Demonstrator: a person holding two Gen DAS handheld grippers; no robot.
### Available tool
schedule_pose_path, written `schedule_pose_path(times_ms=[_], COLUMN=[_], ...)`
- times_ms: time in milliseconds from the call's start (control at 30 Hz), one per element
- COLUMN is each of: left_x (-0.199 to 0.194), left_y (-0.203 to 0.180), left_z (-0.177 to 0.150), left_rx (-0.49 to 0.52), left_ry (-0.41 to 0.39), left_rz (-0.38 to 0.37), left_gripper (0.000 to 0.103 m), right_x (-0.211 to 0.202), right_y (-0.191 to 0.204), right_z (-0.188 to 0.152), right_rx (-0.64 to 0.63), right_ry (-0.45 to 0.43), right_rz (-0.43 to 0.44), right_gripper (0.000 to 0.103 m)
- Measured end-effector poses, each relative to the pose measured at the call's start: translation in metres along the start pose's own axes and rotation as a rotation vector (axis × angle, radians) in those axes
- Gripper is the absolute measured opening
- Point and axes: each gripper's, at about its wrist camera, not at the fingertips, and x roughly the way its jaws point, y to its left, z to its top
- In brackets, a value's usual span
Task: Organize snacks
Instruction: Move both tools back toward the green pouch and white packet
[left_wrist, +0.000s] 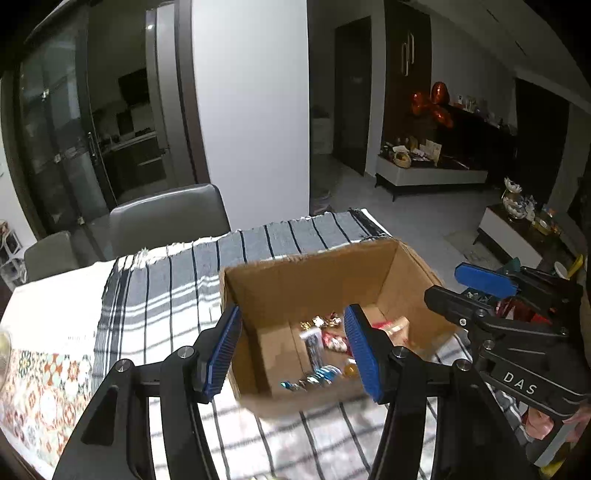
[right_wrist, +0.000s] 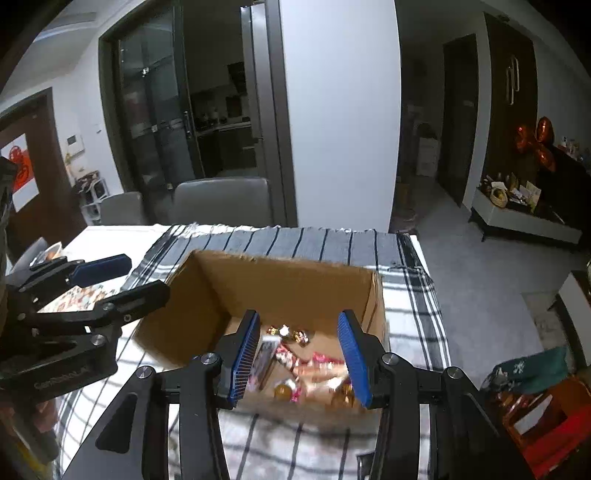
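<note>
An open cardboard box (left_wrist: 310, 284) stands on the striped cloth and also shows in the right wrist view (right_wrist: 280, 284). Several wrapped snacks (left_wrist: 325, 347) lie on its floor, gold, red and blue ones, seen too in the right wrist view (right_wrist: 306, 365). My left gripper (left_wrist: 291, 354) is open and empty above the box's near left side. My right gripper (right_wrist: 301, 358) is open and empty above the box's near right side. Each gripper shows in the other's view, the right one (left_wrist: 454, 284) beside the box and the left one (right_wrist: 144, 277) at the box's left wall.
The striped cloth (left_wrist: 177, 280) covers the table, with a patterned mat (left_wrist: 40, 398) at the left. Grey chairs (right_wrist: 221, 201) stand behind the table. A bin with bottles and packets (right_wrist: 535, 402) sits at the right. The table edge (right_wrist: 424, 258) drops to the floor at the right.
</note>
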Motion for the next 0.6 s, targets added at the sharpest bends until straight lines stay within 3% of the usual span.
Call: schedule_pose_path(times_ms=[400,600], left_x=[-0.041,-0.045], left_y=[-0.025,-0.024], left_z=[-0.075,-0.118], left_rx=[-0.037,-0.065], left_ry=[0.034,0.094], left_rz=[0.009,-0.007], left_gripper=[0.057,0.057], right_x=[-0.047,-0.054], right_y=[0.001,0.016], right_z=[-0.063,-0.102], right_rx=[0.003,0.013], right_ry=[0.03,0.054], right_rz=[0.01,0.054], right_gripper=[0.045,0.045])
